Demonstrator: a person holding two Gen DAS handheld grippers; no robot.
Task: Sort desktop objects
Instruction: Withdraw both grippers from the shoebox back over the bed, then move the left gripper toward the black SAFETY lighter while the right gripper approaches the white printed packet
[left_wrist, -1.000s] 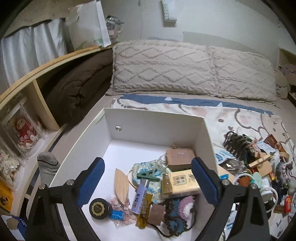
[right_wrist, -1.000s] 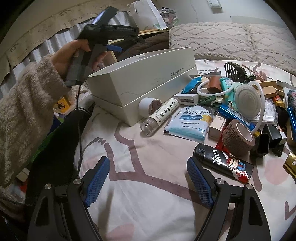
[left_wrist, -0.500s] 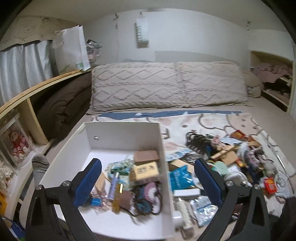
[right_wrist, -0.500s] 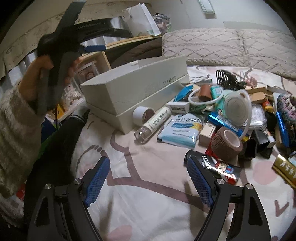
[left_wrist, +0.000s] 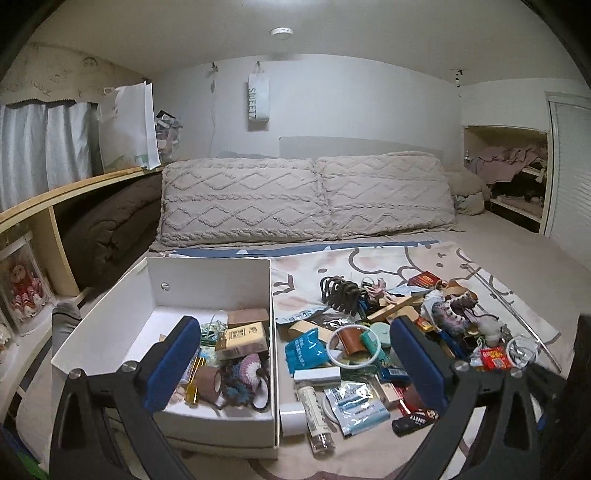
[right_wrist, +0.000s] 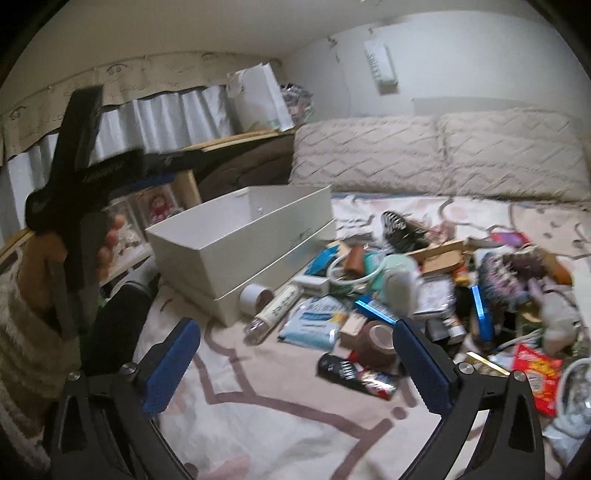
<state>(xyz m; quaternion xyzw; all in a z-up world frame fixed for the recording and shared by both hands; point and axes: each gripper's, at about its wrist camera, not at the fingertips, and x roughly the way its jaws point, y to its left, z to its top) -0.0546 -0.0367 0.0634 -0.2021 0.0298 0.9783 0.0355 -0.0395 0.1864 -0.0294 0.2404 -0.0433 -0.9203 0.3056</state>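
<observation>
Through the left wrist camera, the left gripper (left_wrist: 295, 362) is empty, its blue fingers (left_wrist: 173, 363) opening wide over the white box (left_wrist: 207, 273) of small items on the bed (left_wrist: 517, 240), clutter pile (left_wrist: 388, 332) beside it.

Through the right wrist camera, the right gripper (right_wrist: 295, 369), also empty and opening, hangs above the blanket (right_wrist: 277, 424); the pile (right_wrist: 424, 295) lies ahead, the box (right_wrist: 240, 236) to its left.

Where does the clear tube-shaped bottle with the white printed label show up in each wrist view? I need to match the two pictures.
Left wrist: the clear tube-shaped bottle with the white printed label lies low, just right of centre, beside the near right corner of the white open cardboard box.
Right wrist: the bottle lies centre-left, slanting, off the box's near corner.
Shared landmark: the white tape roll between bottle and box.
</observation>
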